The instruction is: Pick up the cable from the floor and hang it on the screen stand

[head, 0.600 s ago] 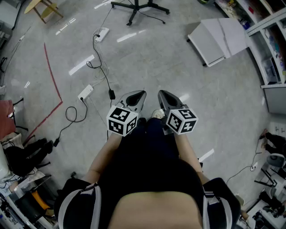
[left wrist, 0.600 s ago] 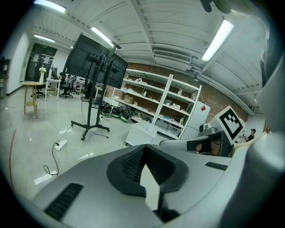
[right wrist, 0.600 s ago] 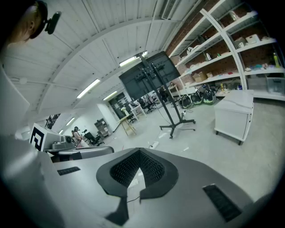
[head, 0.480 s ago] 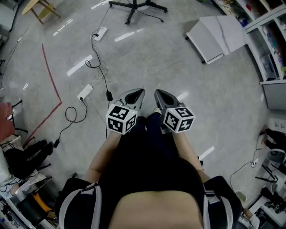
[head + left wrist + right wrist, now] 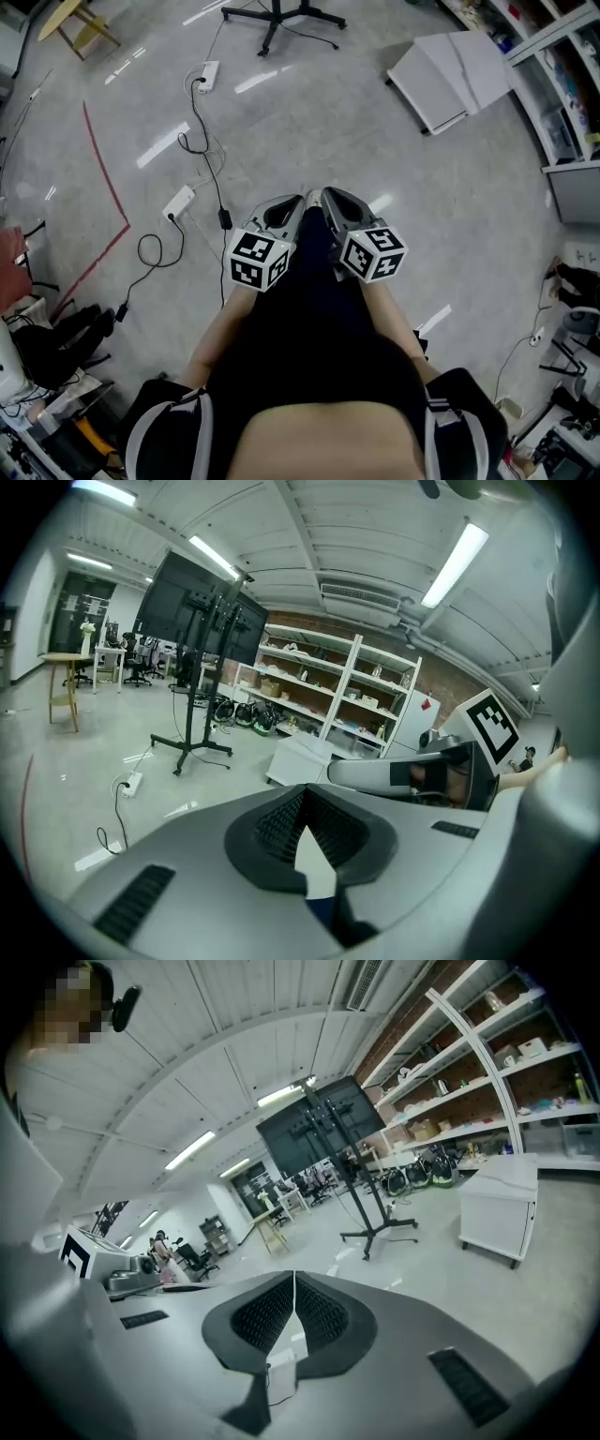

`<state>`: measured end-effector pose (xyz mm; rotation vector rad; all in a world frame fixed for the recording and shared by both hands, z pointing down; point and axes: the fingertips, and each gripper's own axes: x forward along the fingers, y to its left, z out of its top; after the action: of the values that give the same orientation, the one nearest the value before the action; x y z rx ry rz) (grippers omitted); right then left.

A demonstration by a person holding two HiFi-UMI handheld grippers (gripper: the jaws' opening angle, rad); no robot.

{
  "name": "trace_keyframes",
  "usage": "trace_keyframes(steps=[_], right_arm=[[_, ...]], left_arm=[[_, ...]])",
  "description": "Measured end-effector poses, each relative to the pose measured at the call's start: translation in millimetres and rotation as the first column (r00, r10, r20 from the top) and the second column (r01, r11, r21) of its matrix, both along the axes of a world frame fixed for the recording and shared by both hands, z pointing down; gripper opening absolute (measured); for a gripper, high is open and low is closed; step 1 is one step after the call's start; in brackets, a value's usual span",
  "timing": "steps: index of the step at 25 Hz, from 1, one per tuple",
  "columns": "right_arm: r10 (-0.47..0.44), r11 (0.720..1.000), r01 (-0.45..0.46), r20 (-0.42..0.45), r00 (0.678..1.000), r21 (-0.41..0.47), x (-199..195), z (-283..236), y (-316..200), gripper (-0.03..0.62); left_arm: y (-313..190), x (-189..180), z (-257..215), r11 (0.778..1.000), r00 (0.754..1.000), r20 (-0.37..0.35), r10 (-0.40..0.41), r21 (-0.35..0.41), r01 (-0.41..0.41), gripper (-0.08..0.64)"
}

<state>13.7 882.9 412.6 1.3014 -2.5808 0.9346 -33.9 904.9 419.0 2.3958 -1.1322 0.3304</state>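
Pale polished floor (image 5: 309, 122) fills the head view, crossed at the left by a bent red line (image 5: 108, 159). Open shelving (image 5: 567, 84) runs along the right edge. The person (image 5: 319, 375), in dark clothing, stands at bottom centre with both forearms extended forward. The screen stand (image 5: 191, 719), a dark wheeled post carrying large black screens, stands well ahead of the person; in the head view only its spread base shows, at the top edge. A white cabinet (image 5: 450, 75) sits between the stand and the shelving. The left gripper (image 5: 294, 202) and right gripper (image 5: 328, 195) are held side by side, tips nearly touching, each angled slightly downward above the floor. In each gripper view the ribbed pads are pressed together at the tip, with nothing between them. The cable (image 5: 221, 197), thin and black, lies on the floor ahead and to the left of the left gripper, apart from both grippers. It runs from a white power strip (image 5: 208, 73) near the stand base, through a small loop, to a dark plug close beside a second white strip (image 5: 178, 202).
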Motion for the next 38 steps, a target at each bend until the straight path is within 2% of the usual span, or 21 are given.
trace_keyframes(steps=[8, 16, 23, 32, 38], right_arm=[[0.026, 0.999, -0.026, -0.010, 1.000, 0.040, 19, -6, -82, 0.025], [0.025, 0.997, -0.023, -0.022, 0.999, 0.079, 46, -12, -159, 0.025], [0.024, 0.997, -0.022, -0.017, 1.000, 0.080, 66, -10, -223, 0.025], [-0.030, 0.998, 0.031, -0.012, 0.999, 0.061, 67, -3, -259, 0.025], [-0.021, 0.999, 0.022, -0.009, 1.000, 0.049, 68, 0, -264, 0.025]], left_arm=[[-79, 2, -5, 0.999, 0.999, 0.019, -0.036, 0.012, 0.036, 0.006], [-160, 26, -14, 0.999, 0.999, 0.033, -0.021, 0.043, 0.020, 0.006], [-213, 38, -7, 0.999, 0.999, 0.023, -0.048, 0.021, 0.047, 0.006], [-247, 44, 0, 0.993, 0.993, 0.003, -0.117, -0.005, 0.117, 0.006], [-255, 48, 0, 0.994, 0.994, 0.000, -0.105, 0.002, 0.105, 0.006]])
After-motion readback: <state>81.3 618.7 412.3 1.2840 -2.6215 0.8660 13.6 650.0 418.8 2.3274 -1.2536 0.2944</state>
